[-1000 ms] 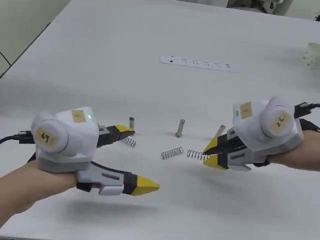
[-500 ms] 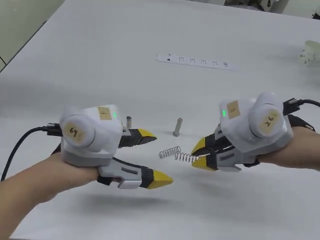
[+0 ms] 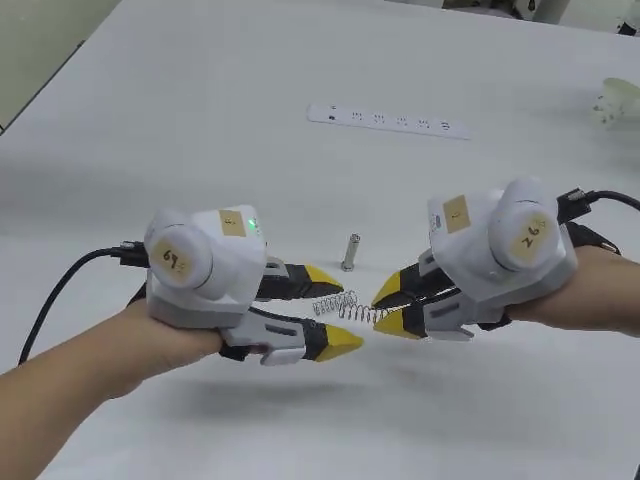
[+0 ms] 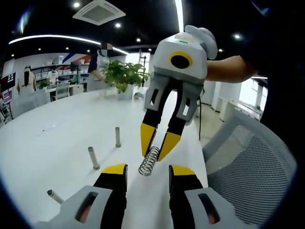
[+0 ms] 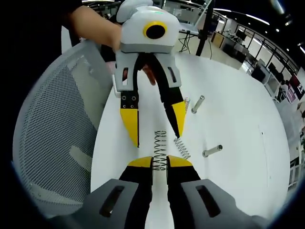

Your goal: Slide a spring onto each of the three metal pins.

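Note:
My right gripper (image 3: 386, 306) (image 5: 160, 162) is shut on one end of a steel spring (image 5: 160, 149) (image 3: 362, 313), which points at my left gripper (image 3: 336, 309) (image 4: 148, 170). The left one stands open, and the spring's free end (image 4: 148, 161) lies just in front of its yellow tips, between them. A second spring (image 5: 181, 148) lies on the white table under the tips. One metal pin (image 3: 351, 251) stands upright behind the grippers. The left gripper view has three pins (image 4: 117, 137), (image 4: 94, 158), (image 4: 54, 196) to the left; the right gripper view has two (image 5: 197, 103), (image 5: 212, 151).
A white power strip (image 3: 385, 120) lies far back on the table (image 3: 200, 120). A pale object (image 3: 615, 100) sits at the far right edge. A grey mesh chair (image 4: 248, 157) stands beside the table. A cable (image 3: 60, 290) trails from the left gripper.
The two grippers have come together over the table. The left one moved right, so its open tips now flank the free end of the spring held by the right one.

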### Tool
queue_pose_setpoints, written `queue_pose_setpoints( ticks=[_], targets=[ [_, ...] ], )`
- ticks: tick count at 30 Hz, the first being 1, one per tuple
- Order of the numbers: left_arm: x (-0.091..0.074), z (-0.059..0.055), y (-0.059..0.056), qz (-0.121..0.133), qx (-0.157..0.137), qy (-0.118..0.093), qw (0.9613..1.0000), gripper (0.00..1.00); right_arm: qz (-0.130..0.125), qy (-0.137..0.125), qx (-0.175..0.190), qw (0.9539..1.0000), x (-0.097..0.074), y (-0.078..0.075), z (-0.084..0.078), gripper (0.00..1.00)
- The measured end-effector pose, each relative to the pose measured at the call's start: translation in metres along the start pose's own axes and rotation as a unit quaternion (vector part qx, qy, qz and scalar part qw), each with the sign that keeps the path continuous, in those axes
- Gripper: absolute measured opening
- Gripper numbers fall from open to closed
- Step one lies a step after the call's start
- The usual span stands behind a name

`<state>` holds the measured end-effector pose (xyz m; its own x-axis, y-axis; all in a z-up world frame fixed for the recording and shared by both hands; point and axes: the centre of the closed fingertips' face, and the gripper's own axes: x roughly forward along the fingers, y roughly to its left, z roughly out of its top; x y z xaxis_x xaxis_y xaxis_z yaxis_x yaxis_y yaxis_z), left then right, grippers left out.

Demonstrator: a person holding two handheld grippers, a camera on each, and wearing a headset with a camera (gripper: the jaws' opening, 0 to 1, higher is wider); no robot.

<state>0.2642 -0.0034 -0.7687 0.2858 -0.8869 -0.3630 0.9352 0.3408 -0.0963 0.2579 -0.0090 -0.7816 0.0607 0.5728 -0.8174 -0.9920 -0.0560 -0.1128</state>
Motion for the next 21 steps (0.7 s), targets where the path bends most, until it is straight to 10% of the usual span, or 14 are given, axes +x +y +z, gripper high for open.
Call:
queue_pose_setpoints(
  ticks=[21],
  targets=[
    [0.0014,0.0019,-0.0047,-0.008,0.012,-0.004,0.9999,0.04,0.007,-0.008,-0.007,0.9999,-0.0026,0.0041,0.0050,0.08]
  ],
)
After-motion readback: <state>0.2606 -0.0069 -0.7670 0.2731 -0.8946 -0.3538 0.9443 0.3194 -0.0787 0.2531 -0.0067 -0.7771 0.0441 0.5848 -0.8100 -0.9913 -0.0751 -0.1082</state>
